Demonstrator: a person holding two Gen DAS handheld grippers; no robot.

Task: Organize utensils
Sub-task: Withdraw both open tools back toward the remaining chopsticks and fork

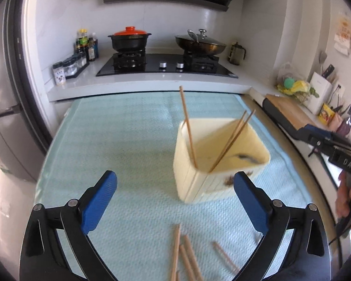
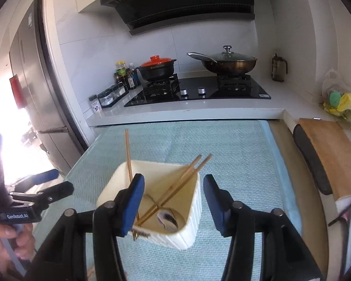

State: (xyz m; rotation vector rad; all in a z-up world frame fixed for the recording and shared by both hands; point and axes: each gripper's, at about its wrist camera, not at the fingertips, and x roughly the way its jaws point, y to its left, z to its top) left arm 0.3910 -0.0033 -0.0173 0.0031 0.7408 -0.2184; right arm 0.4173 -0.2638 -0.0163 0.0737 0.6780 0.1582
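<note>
Stove behind: black clay pot with orange lid (image 1: 129, 38), lidded wok (image 1: 200, 42). Cream ribbed square holder (image 1: 213, 161) on woven teal mat (image 1: 128, 140); three wooden chopsticks (image 1: 230, 141) lean inside. More chopsticks (image 1: 187, 255) flat on mat, near side. Left gripper (image 1: 175, 202) jaws wide, empty. Right gripper (image 2: 173, 201) jaws apart, empty, over holder.

Surface (image 1: 133, 126) covered by pale green mat; on it: cream utensil holder (image 1: 213, 182) and loose wooden chopsticks (image 1: 187, 257) nearer camera.
</note>
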